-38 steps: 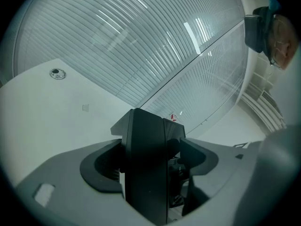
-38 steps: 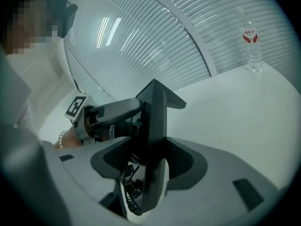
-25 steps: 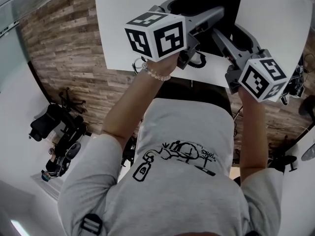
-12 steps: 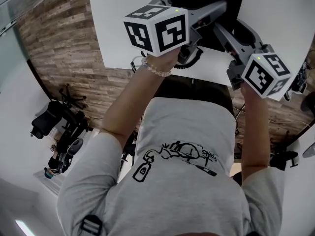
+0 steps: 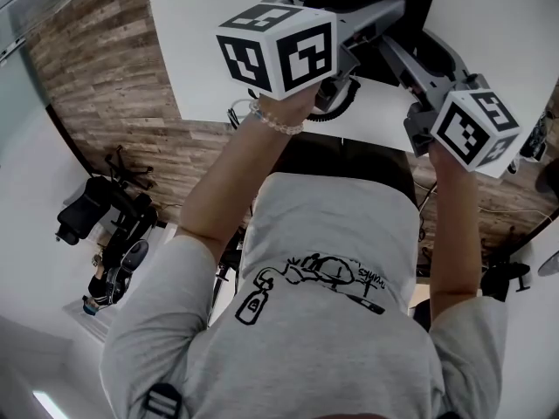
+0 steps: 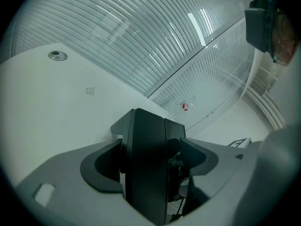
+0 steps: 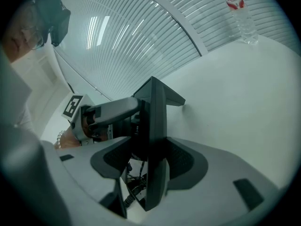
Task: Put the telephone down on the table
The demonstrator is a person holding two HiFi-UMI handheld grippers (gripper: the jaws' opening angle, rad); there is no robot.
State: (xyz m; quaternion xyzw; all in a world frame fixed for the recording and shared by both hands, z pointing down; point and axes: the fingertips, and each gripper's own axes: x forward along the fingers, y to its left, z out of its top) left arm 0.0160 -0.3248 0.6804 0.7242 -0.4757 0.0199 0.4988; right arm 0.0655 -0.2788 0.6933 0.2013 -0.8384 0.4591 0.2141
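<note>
Two grippers: our left gripper (image 6: pixel 149 166) and right gripper (image 7: pixel 151 160) each had smooth grey jaws clamped tight on the telephone (image 6: pixel 143 173).
Telephone: matte black, angular and slab-edged; it sat between both pairs of jaws, over the smooth white table (image 6: pixel 51 107).
Change: we kept the same grip, and both grippers sat slightly higher in the head view.

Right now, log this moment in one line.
left gripper: shut on telephone | right gripper: shut on telephone | telephone: over table, contact unclear
</note>
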